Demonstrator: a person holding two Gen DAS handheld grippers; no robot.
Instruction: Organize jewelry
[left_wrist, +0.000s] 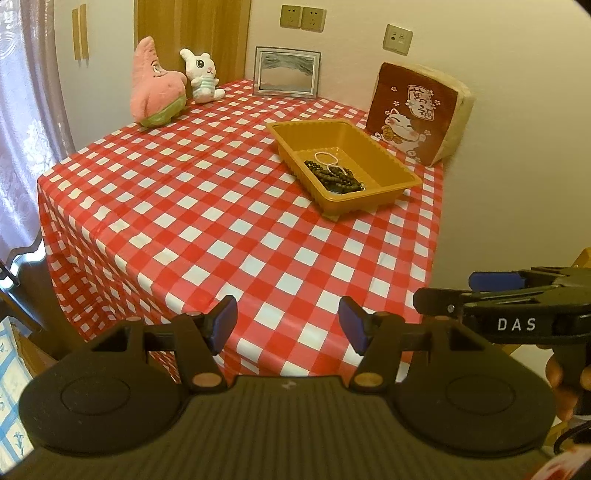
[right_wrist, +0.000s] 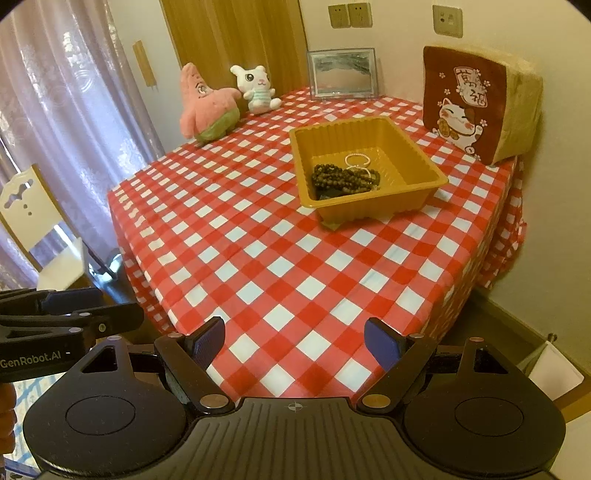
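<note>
Hovering at the counter's (right_wrist: 295, 280) near edge, both grippers — left (left_wrist: 288, 325), right (right_wrist: 294, 343) — hold nothing, fingers spread. Beads (right_wrist: 343, 179) lie in the tray (right_wrist: 373, 216) at one o'clock — judging by that, little remains; withdraw gently.

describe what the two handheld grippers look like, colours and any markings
Both are matte black plastic. The left gripper and the right gripper each have two angled arms tipped with blue pads, copper-coloured pivot screws, round discs on either side and a ribbed centre plate with a small crosshair mark. Seen side-on, the right one reads "DAS" in white; the left one reads "GenRobot.AI".
</note>
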